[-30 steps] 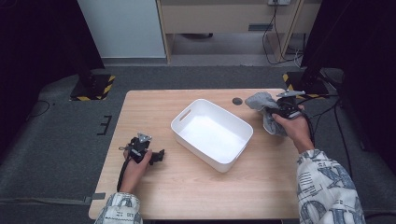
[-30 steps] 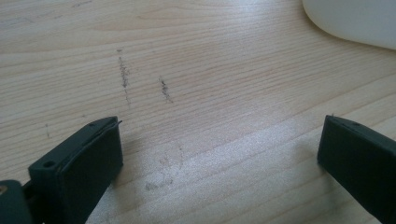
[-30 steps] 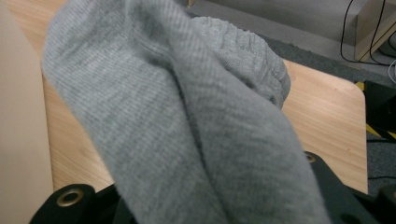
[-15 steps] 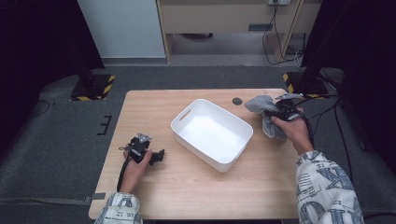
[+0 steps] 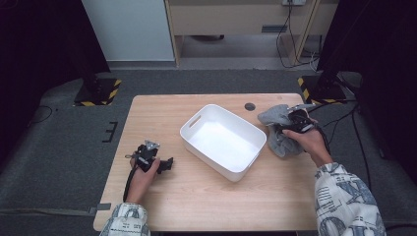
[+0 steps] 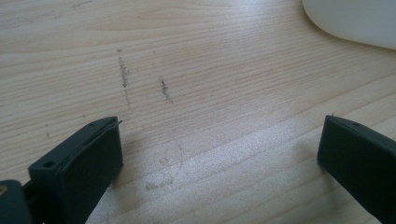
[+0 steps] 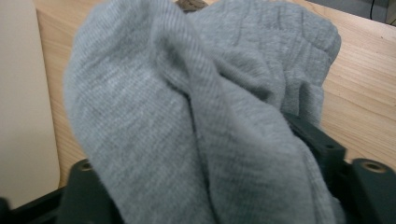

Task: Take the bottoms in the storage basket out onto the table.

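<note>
High view: at lower left I held the left gripper [image 5: 169, 163] on the table [image 5: 206, 196], jaws apart. Mid-frame sat the bin [image 5: 223, 140]. Right of it, my right gripper [image 5: 284, 129] had just been opening, the cloth [image 5: 275, 118] draped between its jaws.

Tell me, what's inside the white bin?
Nothing that shows: the white bin has a bare white floor in the high view. Its near wall hides a strip of that floor. The grey cloth lies outside, on the table beside it.
</note>
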`<control>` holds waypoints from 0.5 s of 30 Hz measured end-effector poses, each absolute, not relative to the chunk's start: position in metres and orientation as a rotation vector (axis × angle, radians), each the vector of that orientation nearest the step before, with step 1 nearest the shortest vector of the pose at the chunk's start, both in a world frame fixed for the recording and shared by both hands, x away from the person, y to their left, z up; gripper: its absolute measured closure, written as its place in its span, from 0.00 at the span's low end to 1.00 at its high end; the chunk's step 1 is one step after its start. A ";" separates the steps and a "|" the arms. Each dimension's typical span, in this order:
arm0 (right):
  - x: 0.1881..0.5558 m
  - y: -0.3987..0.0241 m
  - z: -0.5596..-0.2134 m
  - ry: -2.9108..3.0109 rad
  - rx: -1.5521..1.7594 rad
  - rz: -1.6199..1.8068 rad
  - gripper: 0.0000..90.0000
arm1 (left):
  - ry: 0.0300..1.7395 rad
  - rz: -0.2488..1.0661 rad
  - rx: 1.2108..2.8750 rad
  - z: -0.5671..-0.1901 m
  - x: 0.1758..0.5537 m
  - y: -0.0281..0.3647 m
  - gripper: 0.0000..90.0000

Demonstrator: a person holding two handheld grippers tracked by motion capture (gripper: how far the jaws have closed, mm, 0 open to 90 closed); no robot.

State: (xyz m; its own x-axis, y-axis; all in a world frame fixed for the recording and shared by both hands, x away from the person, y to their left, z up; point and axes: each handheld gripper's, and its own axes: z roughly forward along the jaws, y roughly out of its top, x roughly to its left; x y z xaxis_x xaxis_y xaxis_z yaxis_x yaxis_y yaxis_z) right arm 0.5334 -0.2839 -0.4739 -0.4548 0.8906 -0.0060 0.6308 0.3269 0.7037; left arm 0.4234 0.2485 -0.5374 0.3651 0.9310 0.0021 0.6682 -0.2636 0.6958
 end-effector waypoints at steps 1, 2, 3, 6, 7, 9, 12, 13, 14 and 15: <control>0.533 -0.283 -0.474 2.207 1.355 0.920 0.26 | 1.379 0.561 2.024 -0.537 0.423 0.249 0.00; 0.533 -0.283 -0.474 2.215 1.357 0.930 0.21 | 1.379 0.561 2.024 -0.537 0.423 0.249 0.00; 0.533 -0.282 -0.475 2.216 1.354 0.931 0.17 | 1.379 0.561 2.024 -0.537 0.423 0.249 0.00; 0.532 -0.281 -0.474 2.237 1.357 0.956 0.09 | 1.379 0.561 2.024 -0.537 0.423 0.249 0.00; 0.530 -0.281 -0.473 2.236 1.341 0.958 0.09 | 1.379 0.561 2.024 -0.537 0.423 0.249 0.00; 0.528 -0.282 -0.470 2.225 1.328 0.982 0.08 | 1.379 0.561 2.024 -0.537 0.423 0.249 0.00; 0.525 -0.283 -0.466 2.218 1.315 1.018 0.08 | 1.379 0.561 2.024 -0.537 0.423 0.249 0.00; 0.523 -0.283 -0.464 2.214 1.312 1.022 0.08 | 1.379 0.561 2.024 -0.537 0.423 0.249 0.00; 0.522 -0.283 -0.462 2.210 1.305 1.037 0.08 | 1.379 0.561 2.023 -0.537 0.423 0.249 0.00; 0.522 -0.283 -0.460 2.205 1.294 1.051 0.08 | 1.379 0.561 2.024 -0.537 0.423 0.249 0.00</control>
